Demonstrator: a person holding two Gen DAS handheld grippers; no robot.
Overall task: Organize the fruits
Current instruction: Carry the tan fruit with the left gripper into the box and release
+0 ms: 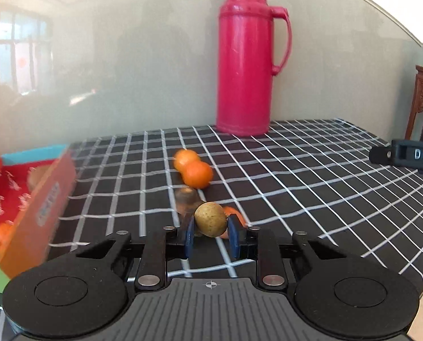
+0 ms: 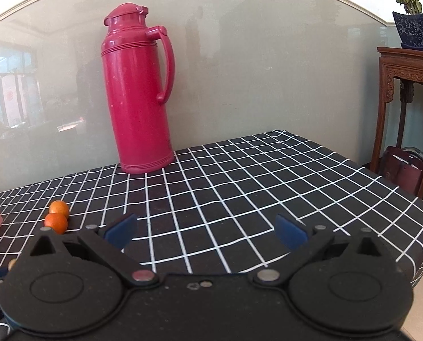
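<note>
Left gripper is clamping its blue pads on a brown speckled fruit, apparently a kiwi, just above the checked cloth, probably heading for the orange box beside it. Box is already holding oranges and one brownish fruit. Right gripper is idling, jaws apart, empty. Two oranges are waiting.

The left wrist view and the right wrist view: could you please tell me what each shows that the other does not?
Only the left wrist view shows the left hand-held gripper shut on a brown fruit, and the box holding oranges. Only the right wrist view shows the open right hand-held gripper, a carved stand and potted plant. Both show the red thermos and two oranges.
</note>
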